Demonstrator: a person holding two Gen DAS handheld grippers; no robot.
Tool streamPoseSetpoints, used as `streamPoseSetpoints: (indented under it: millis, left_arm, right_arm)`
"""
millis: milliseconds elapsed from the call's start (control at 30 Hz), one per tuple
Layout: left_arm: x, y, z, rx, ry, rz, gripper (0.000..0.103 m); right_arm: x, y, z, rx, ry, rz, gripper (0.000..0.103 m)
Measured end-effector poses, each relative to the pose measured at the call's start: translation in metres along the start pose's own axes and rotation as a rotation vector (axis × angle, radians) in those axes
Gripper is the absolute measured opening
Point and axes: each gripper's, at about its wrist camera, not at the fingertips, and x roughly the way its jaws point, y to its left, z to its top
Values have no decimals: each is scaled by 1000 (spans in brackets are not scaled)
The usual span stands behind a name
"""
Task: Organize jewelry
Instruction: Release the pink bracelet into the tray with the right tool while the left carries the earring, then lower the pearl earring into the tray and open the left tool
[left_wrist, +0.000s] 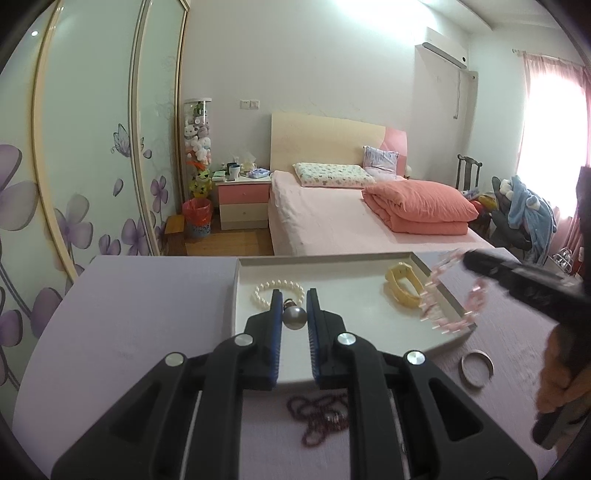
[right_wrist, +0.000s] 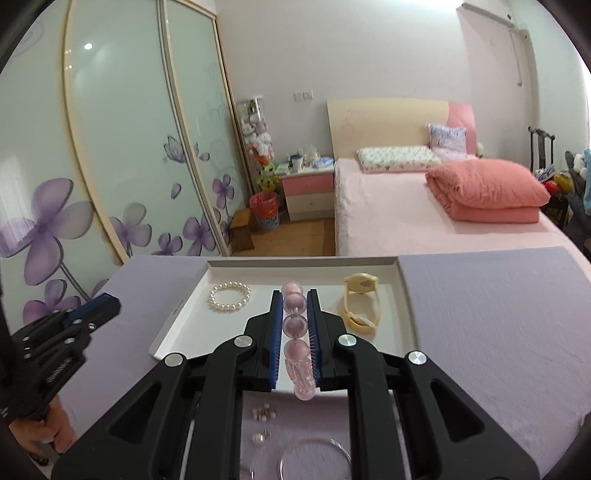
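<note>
My left gripper (left_wrist: 294, 300) is shut on a grey pearl pendant (left_wrist: 294, 317) with a small metal cap, above the near part of the white tray (left_wrist: 332, 258). In the tray lie a white pearl bracelet (left_wrist: 277, 291) and a yellow hair claw (left_wrist: 402, 291). My right gripper (right_wrist: 293, 295) is shut on a pink bead bracelet (right_wrist: 294, 325), which hangs over the tray's (right_wrist: 303, 263) middle. The left wrist view shows that bracelet (left_wrist: 454, 295) dangling at the tray's right rim from the right gripper (left_wrist: 468, 259). The left gripper (right_wrist: 112, 302) appears at the left of the right wrist view.
On the purple tabletop (left_wrist: 147, 314) near the tray lie a dark red bead necklace (left_wrist: 319, 417), a silver bangle (left_wrist: 476, 367), a clear bangle (right_wrist: 314, 458) and small clear studs (right_wrist: 264, 411). A pink bed (left_wrist: 351, 225) stands beyond the table's far edge, with floral wardrobe doors (left_wrist: 92, 147) on the left.
</note>
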Motion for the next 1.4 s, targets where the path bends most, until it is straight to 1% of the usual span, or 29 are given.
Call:
streamPoseSetpoints:
  millis: [133,200,300,433,467,500,533,567,633,733,1000,1033,1133,1333,1400]
  left_arm:
    - [17,2,7,1,2,-2,14]
    - [25,2,9,-3,5,-8,14]
    - [33,0,9,-4,8,-17,14]
    - [44,-1,8,0,16,-26,14]
    - [45,0,7,-1,16,-26,14]
    - [47,0,7,-1,18,-28,14]
    - [50,0,7,-2,20,-28,14]
    - [51,0,6,-3,20,-28,14]
    - [53,-3,4,1,23,-28,14]
    - [57,-2,5,5,24,-26,14]
    - [73,-7,2,15,27,9,14]
    - [78,-8,2,15,31,12,14]
    - [91,-7,3,13,50,17,14]
    - [123,-1,2,-21,121,11,14]
    - [128,-1,-1,-21,132,12,14]
  right_arm:
    - [39,-5,-2,17,77,13,14]
    - [55,-8,-7,16,120,5,14]
    - [66,-16,-16,22,158,-25,14]
    - [68,-25,-19,26,167,-80,15]
    - [67,-26,-19,29,167,-88,23]
    - [65,-29,-20,34,169,-98,42]
    - [64,-30,-21,38,165,-107,51]
    - [60,-32,-23,38,151,-117,55]
    - [58,-35,-22,27,147,-126,55]
    - [53,-35,-25,24,143,-117,55]
    - [44,-30,-28,-12,126,-108,55]
    - [43,-30,-28,-12,126,-104,55]
    - [39,-30,-31,-12,127,-95,60]
    - [37,-32,-34,-16,131,-82,60]
    - [38,-33,-35,-18,133,-79,60]
